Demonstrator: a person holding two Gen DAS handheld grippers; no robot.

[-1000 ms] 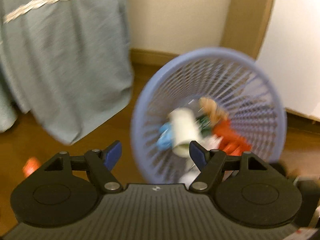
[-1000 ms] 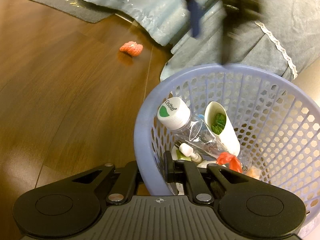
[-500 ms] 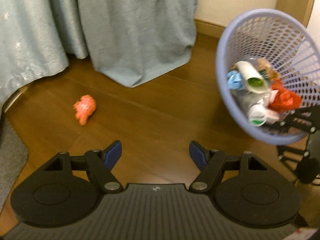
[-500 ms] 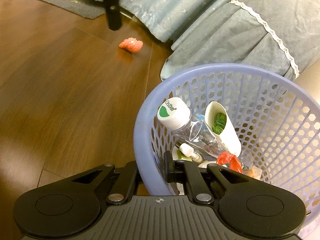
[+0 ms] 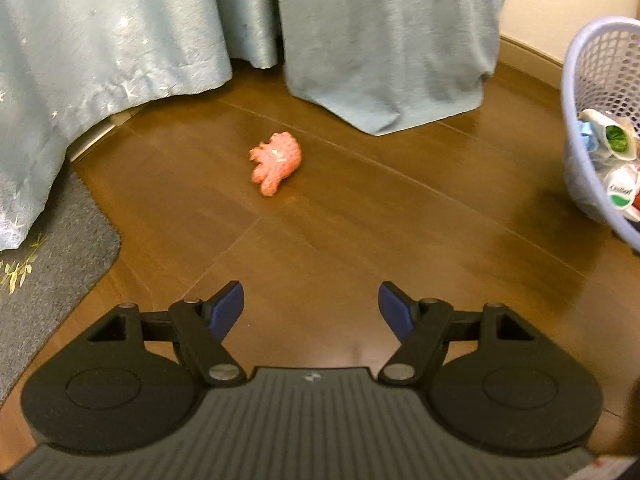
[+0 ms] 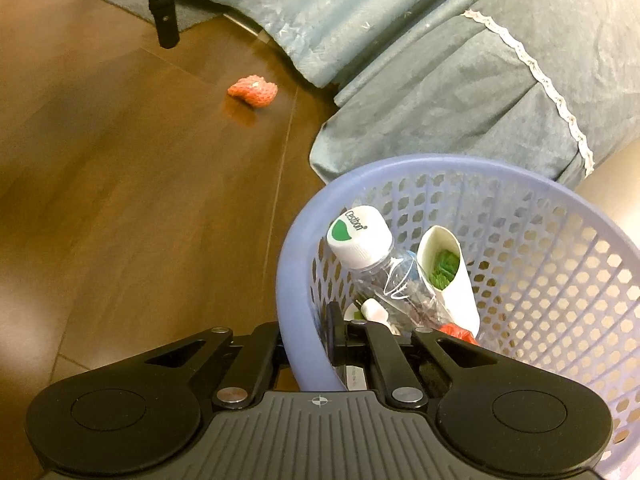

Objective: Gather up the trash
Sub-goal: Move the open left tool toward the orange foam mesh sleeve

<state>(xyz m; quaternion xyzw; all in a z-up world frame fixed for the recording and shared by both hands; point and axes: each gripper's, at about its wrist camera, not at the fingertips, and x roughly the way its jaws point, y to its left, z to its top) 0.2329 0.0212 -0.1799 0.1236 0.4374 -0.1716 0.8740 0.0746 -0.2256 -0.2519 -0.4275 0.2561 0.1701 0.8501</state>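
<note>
Basket point(image 5: 576, 184) swung right, perhaps half cropped.

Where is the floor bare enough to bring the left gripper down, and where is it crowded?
Bare wood floor surrounds the orange scrap, between the grey mat and the basket. It is crowded behind the scrap, where the blue cloth reaches the floor, and inside the basket.
</note>
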